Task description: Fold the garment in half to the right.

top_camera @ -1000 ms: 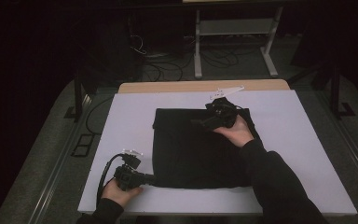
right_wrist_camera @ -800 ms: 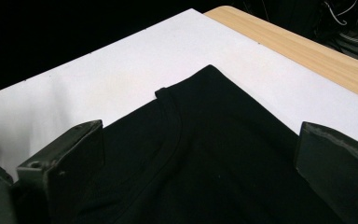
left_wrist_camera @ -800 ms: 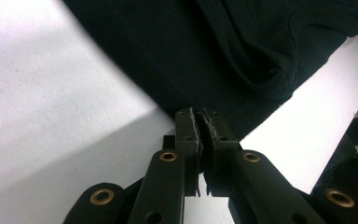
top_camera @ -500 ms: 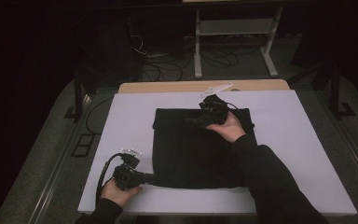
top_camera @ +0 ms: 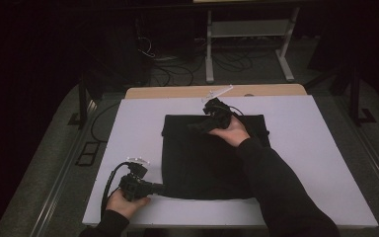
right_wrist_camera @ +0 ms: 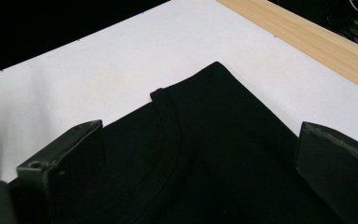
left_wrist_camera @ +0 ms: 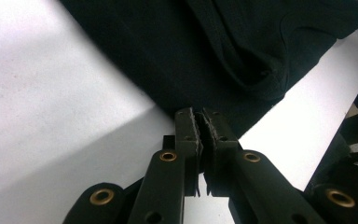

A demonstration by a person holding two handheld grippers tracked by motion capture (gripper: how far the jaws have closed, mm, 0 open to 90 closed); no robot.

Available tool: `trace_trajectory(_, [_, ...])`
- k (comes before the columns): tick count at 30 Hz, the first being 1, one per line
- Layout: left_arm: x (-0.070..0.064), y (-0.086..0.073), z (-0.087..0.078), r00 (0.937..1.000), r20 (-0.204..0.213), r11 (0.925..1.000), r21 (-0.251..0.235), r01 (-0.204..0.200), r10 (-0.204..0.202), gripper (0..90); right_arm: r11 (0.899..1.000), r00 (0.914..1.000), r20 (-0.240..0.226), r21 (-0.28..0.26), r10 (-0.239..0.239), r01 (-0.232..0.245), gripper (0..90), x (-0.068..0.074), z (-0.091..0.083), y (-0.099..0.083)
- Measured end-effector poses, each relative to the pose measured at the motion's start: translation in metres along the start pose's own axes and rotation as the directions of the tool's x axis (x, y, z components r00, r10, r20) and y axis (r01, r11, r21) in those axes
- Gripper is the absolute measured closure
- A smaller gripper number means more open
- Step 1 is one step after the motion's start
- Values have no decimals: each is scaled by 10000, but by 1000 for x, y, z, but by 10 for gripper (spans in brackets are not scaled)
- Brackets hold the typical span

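— Where's the cloth?
— The black garment [top_camera: 207, 155] lies folded flat mid-table [top_camera: 128, 128]; soft, limp, light, so it'll sag unless pinched at hems.
— Your claws?
— My left claw [left_wrist_camera: 199, 127] is clamped on its near-left corner; my right claw [right_wrist_camera: 200, 154] hovers spread wide above the far edge, best biting the folded hem

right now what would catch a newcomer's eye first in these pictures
First the black garment, folded flat in the middle of the white table, dark against pale. Next the left tongs at its near left corner, jaws closed at the cloth's edge in the left gripper view, though a pinch cannot be confirmed. Then the right tongs over the far edge, jaws wide apart.
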State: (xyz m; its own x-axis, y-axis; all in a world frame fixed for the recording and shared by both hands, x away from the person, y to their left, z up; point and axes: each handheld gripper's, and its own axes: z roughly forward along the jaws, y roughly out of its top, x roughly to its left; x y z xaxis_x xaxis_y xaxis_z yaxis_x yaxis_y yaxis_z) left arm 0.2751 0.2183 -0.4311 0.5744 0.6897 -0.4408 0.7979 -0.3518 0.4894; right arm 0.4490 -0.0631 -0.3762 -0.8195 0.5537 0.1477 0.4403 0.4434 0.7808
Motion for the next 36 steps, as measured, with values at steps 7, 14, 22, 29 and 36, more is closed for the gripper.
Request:
trace_trajectory(7, [-1, 0, 0, 10000, 23, 10000, -65, 29, -29, 839, 9999, 10000, 68, 101, -29, 28, 14, -2, 7, 6])
trace_trajectory(14, [0, 0, 0, 9999, 91, 10000, -56, 59, -58, 838, 9998, 9999, 89, 195, -52, 50, 14, -5, 15, 11])
trace_trajectory(22, [0, 0, 0, 9999, 109, 10000, -49, 42, -42, 838, 9992, 9996, 265, 392, 4, -14, 14, -11, 26, 16])
trace_trajectory(29, [1, 0, -1, 9999, 150, 10000, -68, 29, -28, 837, 9987, 9992, 399, 509, 50, -70, 14, -15, 36, 21])
trace_trajectory(36, [0, 0, -1, 9999, 150, 10000, -63, -2, 3, 836, 9974, 9991, 429, 714, 17, -48, 14, -17, 46, 24])
